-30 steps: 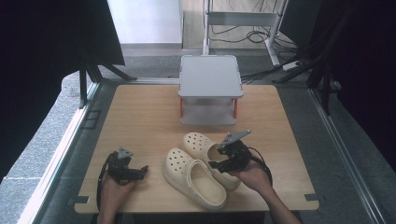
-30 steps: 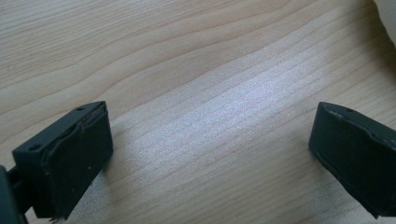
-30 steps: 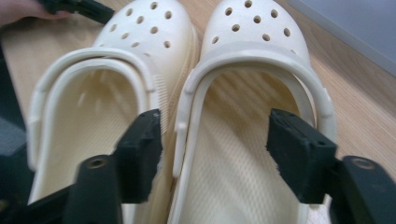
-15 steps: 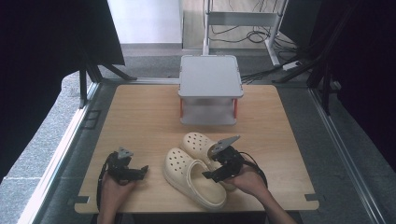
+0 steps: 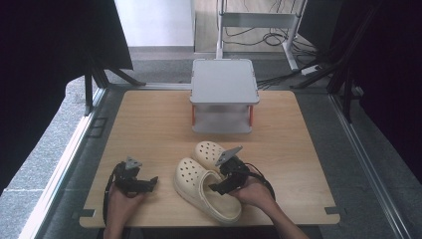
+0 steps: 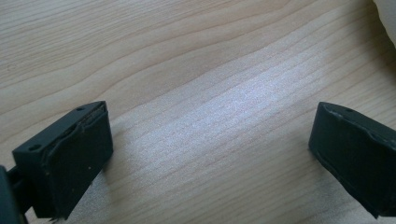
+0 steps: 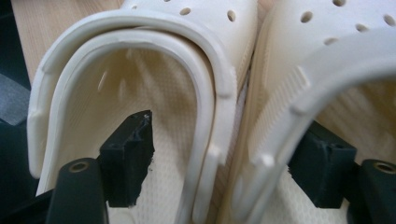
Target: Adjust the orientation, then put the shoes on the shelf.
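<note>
Two clogs lie side by side on the table [image 5: 149, 124], lower centre of the high view: the near clog [image 5: 201, 191] left, the far clog [image 5: 209, 151] right. A two-tier stand [image 5: 224, 84] sits behind them, upper centre.

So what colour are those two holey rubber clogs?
Cream, nearly off-white. The two perforated rubber clogs show best in the right gripper view.

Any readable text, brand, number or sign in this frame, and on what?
None can be read.
Near clog: plain cream, vent holes, no brand mark showing.
Far clog: likewise plain.
Grey two-tier stand: blank top.
Wooden table: wood grain, no label.
Left gripper and right gripper: no lettering visible.
</note>
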